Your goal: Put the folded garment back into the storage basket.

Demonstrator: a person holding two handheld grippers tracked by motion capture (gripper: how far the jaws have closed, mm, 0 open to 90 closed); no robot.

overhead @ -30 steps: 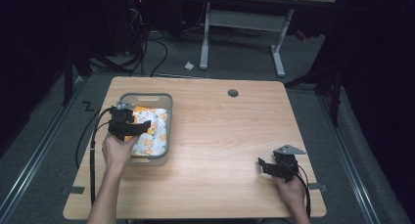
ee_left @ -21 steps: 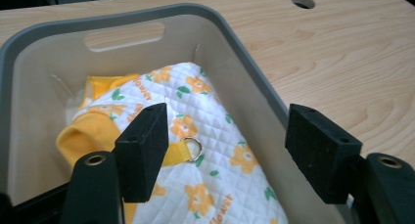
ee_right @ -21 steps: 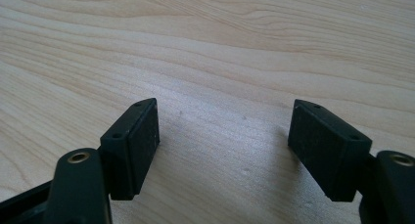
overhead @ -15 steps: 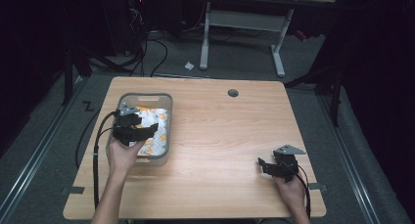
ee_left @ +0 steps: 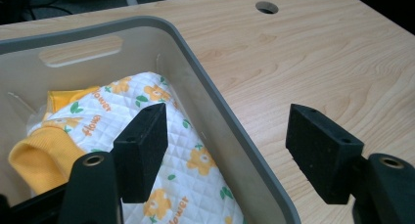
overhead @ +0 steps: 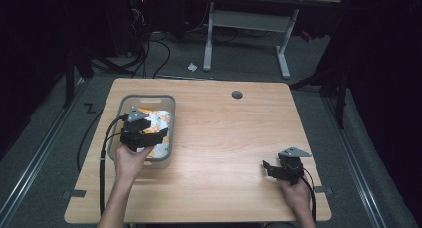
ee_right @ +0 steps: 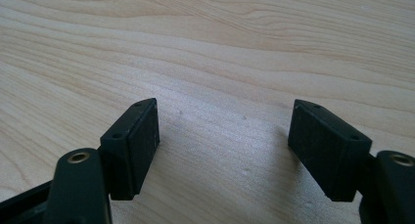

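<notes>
On the wooden table (overhead: 224, 138), the wide-open, empty left gripper (ee_left: 225, 150) straddles the bin (ee_left: 205, 101) wall; its quilted cloth (ee_left: 161, 150) looks soft, best pinched at a fold.

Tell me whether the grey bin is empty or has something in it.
Not empty: the bin holds a quilted flower-print cloth with yellow trim.
</notes>
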